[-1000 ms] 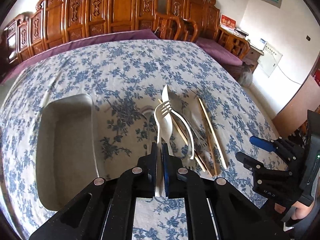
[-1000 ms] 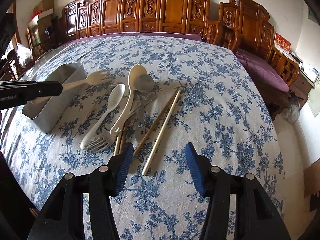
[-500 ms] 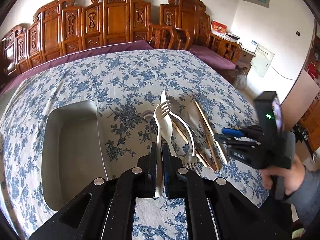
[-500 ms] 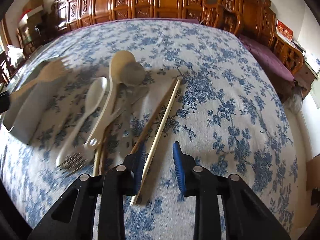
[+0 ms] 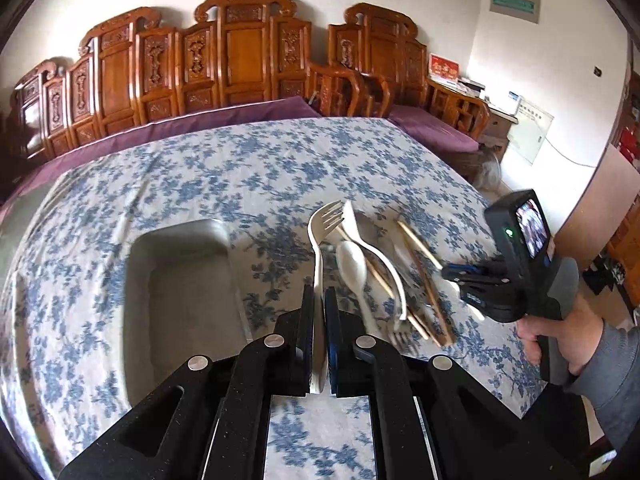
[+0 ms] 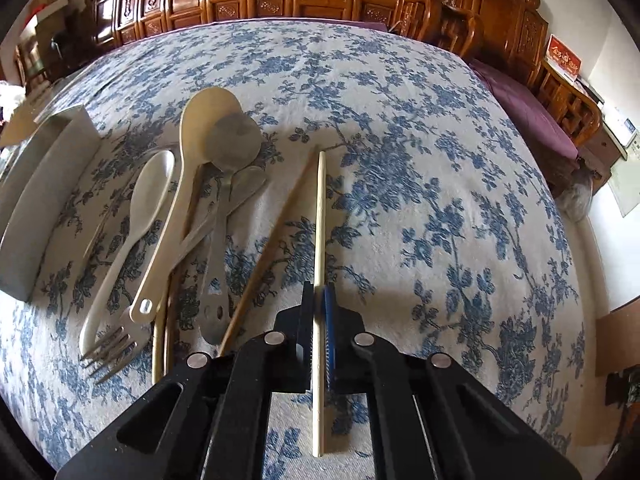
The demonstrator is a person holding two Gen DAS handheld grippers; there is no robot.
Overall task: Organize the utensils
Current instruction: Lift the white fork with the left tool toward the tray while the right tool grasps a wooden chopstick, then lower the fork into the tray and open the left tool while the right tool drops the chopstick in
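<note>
My left gripper (image 5: 319, 296) is shut on the handle of a cream plastic fork (image 5: 320, 240), held above the table with its tines pointing away. The grey metal tray (image 5: 180, 280) lies just to its left. My right gripper (image 6: 319, 292) is low over the cloth, jaws closing tight on a pale chopstick (image 6: 320, 220), pads pressing on both sides. A darker chopstick (image 6: 276, 236) lies beside it. In the left wrist view the right gripper (image 5: 460, 276) sits at the right edge of the utensil pile.
Left of the chopsticks lie a large cream spoon (image 6: 188, 184), a white spoon (image 6: 140, 208), a metal spoon (image 6: 224, 200) and a metal fork (image 6: 108, 352). The tray (image 6: 36, 200) is at far left. Carved wooden chairs line the far side of the floral tablecloth (image 6: 420, 200).
My right gripper came down onto the pale chopstick and its jaws went from wide open to shut on it. My left gripper, still gripping the fork, shifted slightly and the tray now sits closer.
</note>
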